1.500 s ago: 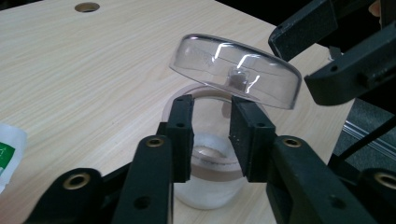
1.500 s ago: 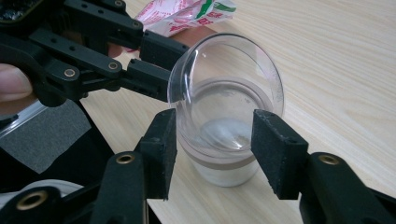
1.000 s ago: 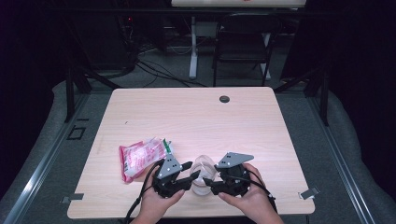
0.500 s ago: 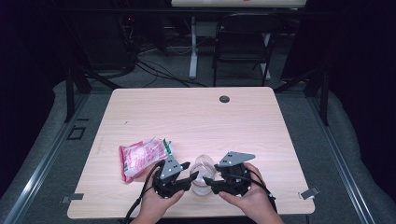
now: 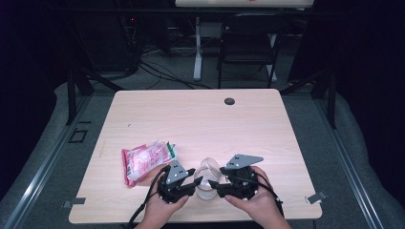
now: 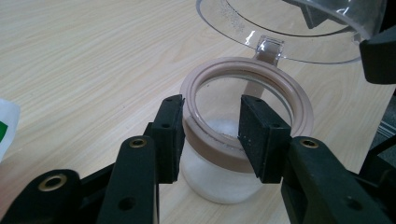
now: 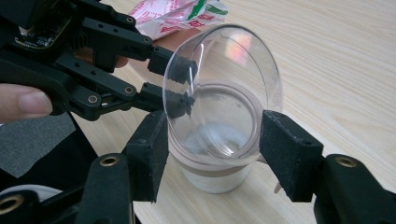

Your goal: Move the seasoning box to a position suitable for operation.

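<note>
A clear jar (image 5: 207, 190) with a beige seal ring (image 6: 299, 100) stands near the table's front edge, white powder at its bottom. Its hinged clear lid (image 7: 219, 84) is tipped up. My left gripper (image 6: 210, 135) is open at the jar's near side. Its left pad (image 6: 170, 133) touches the ring, and its jaws, which have just been closing, stand narrower than the jar. In the right gripper view, the left gripper (image 7: 180, 87) shows through the lid. My right gripper (image 7: 212, 151) is shut on the lid, one pad on each edge. In the high view the left gripper (image 5: 197, 183) and right gripper (image 5: 214, 183) face each other across the jar.
A pink and white snack bag (image 5: 143, 160) with a green end lies left of the left hand. The wooden table (image 5: 200, 124) has a round cable hole (image 5: 229, 101) at its far edge. A black chair (image 5: 248, 43) stands beyond the table.
</note>
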